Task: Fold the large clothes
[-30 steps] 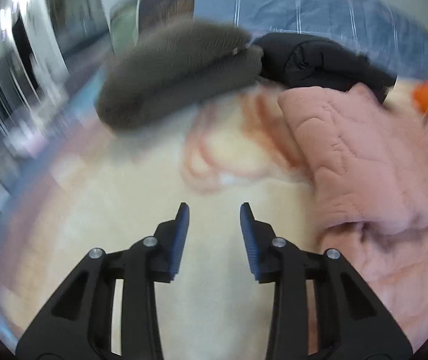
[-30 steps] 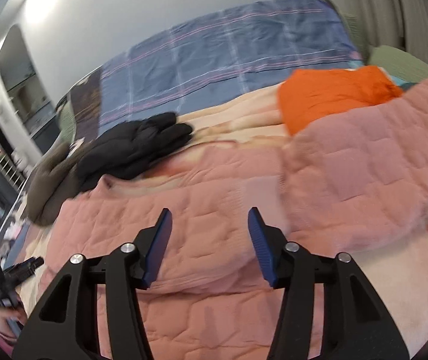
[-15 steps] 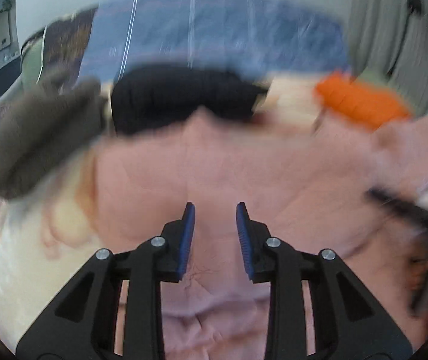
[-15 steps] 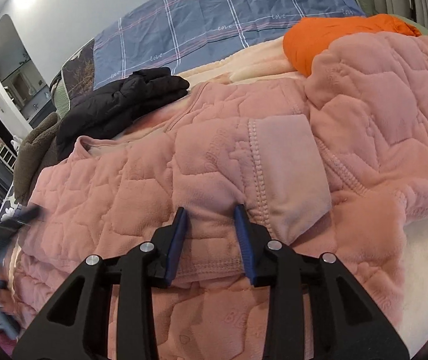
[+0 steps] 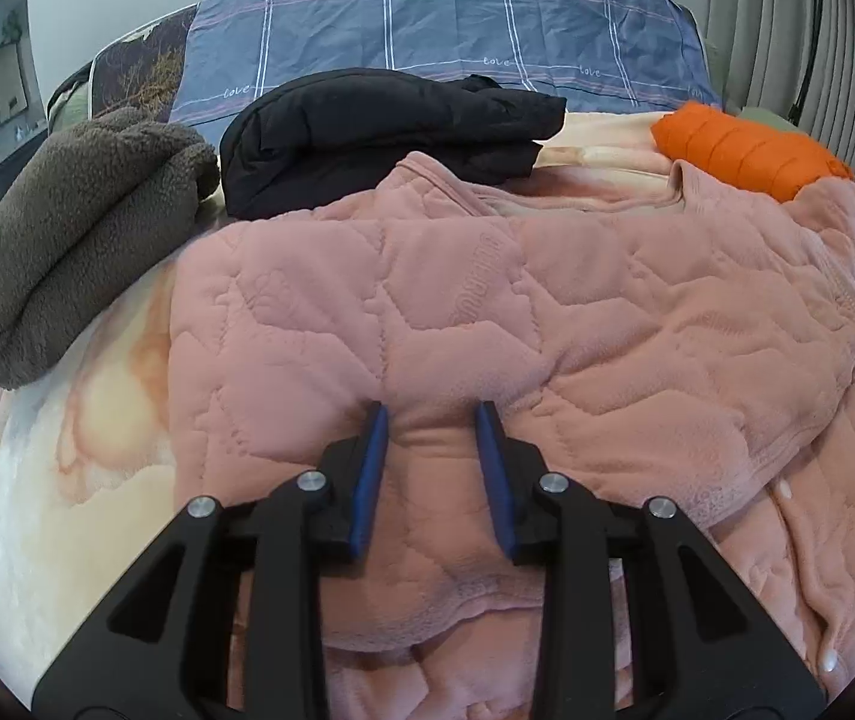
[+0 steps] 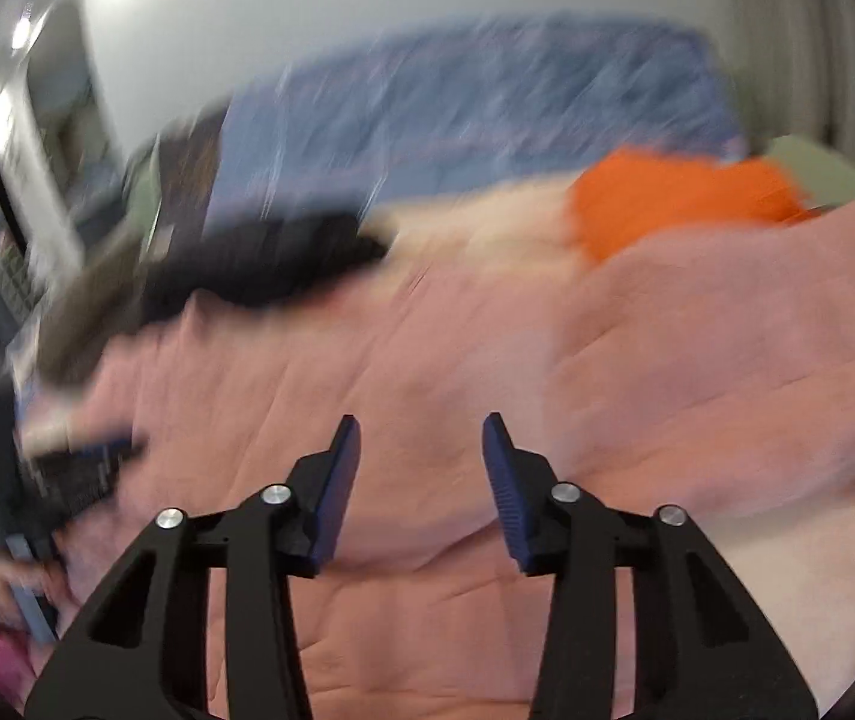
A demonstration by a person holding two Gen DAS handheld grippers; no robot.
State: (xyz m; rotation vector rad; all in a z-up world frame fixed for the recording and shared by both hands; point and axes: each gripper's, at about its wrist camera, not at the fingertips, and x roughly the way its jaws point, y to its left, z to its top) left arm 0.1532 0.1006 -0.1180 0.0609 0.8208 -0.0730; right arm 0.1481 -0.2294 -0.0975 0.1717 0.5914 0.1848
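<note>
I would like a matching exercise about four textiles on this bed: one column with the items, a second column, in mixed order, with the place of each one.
Items:
1. pink quilted fleece jacket
2. black padded jacket
3. brown-grey fleece garment
4. orange quilted garment

Places:
A. far right, beside the curtain
B. folded at the left edge
C. spread nearest, a fold between the left gripper's pads
D. folded, behind the pink collar

Pairs: 1-C, 2-D, 3-B, 4-A

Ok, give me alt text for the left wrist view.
The left hand-held gripper pinches a raised fold of a pink quilted garment spread on a bed. Behind it lie a folded black jacket, a brown fleece and an orange garment.
</note>
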